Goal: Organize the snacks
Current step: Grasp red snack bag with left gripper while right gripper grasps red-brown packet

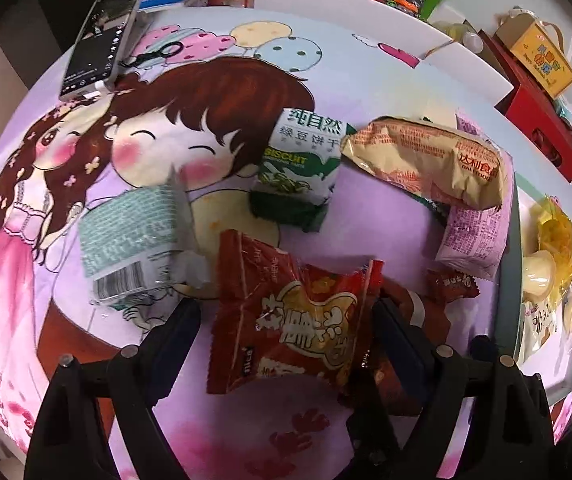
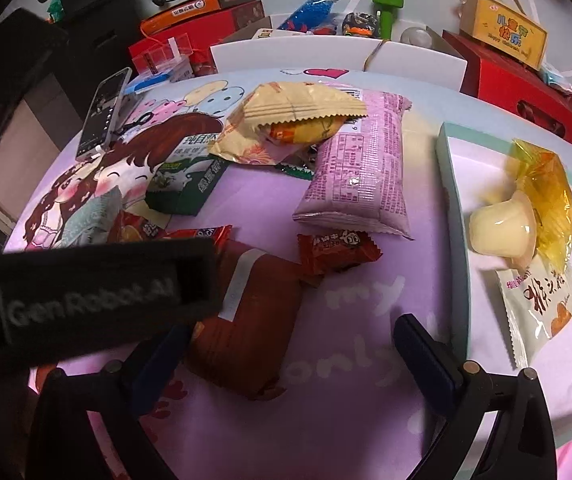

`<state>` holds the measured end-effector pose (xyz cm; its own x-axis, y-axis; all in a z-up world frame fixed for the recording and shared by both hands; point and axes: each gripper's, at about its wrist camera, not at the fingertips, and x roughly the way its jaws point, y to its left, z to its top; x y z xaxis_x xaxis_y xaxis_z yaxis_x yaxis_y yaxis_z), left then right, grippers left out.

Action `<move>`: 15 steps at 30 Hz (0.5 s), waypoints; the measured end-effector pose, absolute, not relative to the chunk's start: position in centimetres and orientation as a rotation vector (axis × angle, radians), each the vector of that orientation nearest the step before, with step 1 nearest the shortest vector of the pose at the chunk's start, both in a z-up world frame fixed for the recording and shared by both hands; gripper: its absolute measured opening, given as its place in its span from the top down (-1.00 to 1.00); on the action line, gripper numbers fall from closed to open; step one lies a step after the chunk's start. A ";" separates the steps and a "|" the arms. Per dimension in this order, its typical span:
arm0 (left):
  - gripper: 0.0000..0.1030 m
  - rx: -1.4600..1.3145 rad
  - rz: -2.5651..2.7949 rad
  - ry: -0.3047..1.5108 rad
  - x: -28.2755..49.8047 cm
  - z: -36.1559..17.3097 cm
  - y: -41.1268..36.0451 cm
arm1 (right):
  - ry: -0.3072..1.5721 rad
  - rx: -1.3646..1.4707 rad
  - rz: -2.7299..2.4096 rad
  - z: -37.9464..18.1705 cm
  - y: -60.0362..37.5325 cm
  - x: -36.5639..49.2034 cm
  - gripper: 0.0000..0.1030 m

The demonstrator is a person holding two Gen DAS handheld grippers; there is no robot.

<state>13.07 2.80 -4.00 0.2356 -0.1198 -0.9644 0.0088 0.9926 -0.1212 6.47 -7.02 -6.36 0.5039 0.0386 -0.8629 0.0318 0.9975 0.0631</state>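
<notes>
Down on the cartoon-print worktop (image 1: 86,320), the left gripper (image 1: 286,320) has its fingers spread wide either side of the red peanut snack packet (image 1: 290,316), which sits between them; whether the pads actually touch the wrapper is hard to tell, and it doesn't look squeezed. Over on the other side, the right gripper (image 2: 290,332) hangs open with nothing in it, just beside the brown wrapped bar (image 2: 246,320), the small red candy (image 2: 336,250) lying beyond it. The tray (image 2: 452,200) to the right already carries a jelly cup (image 2: 500,226) and a white sachet (image 2: 542,300), so that reads as the sorting spot. Loose yet on the cloth: the green biscuit pack (image 1: 306,160), the beige bag (image 1: 426,156) and the pink wafer pack (image 2: 360,168). For a clean pick, I'd say close on the packet's puffy middle, not the crimped edge, since slick foil could slide out; lift straight up so the brown bar tucked under its right side isn't dragged along, then carry it across to the tray.
</notes>
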 end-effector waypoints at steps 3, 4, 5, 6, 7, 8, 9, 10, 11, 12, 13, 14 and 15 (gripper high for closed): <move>-0.72 -0.106 -0.087 1.330 13.2 -4.2 2.9 | 1.032 0.088 0.007 -6.3 -7.3 6.4 -0.88; -0.72 -0.112 -0.088 1.330 13.2 -4.2 2.9 | 1.023 0.094 0.011 -6.1 -7.4 6.3 -0.78; -0.72 -0.111 -0.089 1.328 13.2 -4.3 2.9 | 1.017 0.102 0.016 -6.0 -7.5 6.3 -0.65; -0.69 -0.109 -0.090 1.327 13.3 -4.3 3.0 | 1.011 0.110 0.022 -5.9 -7.6 6.2 -0.59; -0.68 -0.107 -0.094 1.325 13.3 -4.3 2.9 | 1.009 0.115 0.027 -5.8 -7.6 6.2 -0.48; -0.60 -0.111 -0.099 1.323 13.3 -4.2 2.9 | 1.008 0.122 0.035 -5.8 -7.6 6.1 -0.37; -0.46 -0.116 -0.105 1.322 13.2 -4.2 2.9 | 1.008 0.124 0.039 -5.7 -7.6 6.1 -0.34; -0.39 -0.120 -0.111 1.320 13.2 -4.1 2.9 | 1.004 0.118 0.035 -5.7 -7.5 6.1 -0.22; -0.31 -0.117 -0.113 1.318 13.1 -4.0 2.8 | 1.000 0.114 0.036 -5.6 -7.5 6.0 -0.02; -0.29 -0.112 -0.115 1.315 13.1 -4.0 2.7 | 1.002 0.122 0.041 -5.6 -7.6 6.0 0.05; -0.27 -0.108 -0.118 1.312 13.0 -3.9 2.6 | 1.006 0.132 0.045 -5.6 -7.6 6.0 0.09; -0.24 -0.108 -0.121 1.308 13.0 -3.8 2.5 | 1.007 0.137 0.045 -5.7 -7.7 6.0 0.10; -0.19 -0.109 -0.125 1.303 13.0 -3.7 2.4 | 1.005 0.143 0.048 -5.6 -7.8 6.0 0.11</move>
<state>12.96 2.42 -3.68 0.2592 -0.1538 -0.9535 0.0306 0.9881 -0.1510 5.98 -7.83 -5.63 0.5355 0.1063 -0.8378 0.0252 0.9896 0.1417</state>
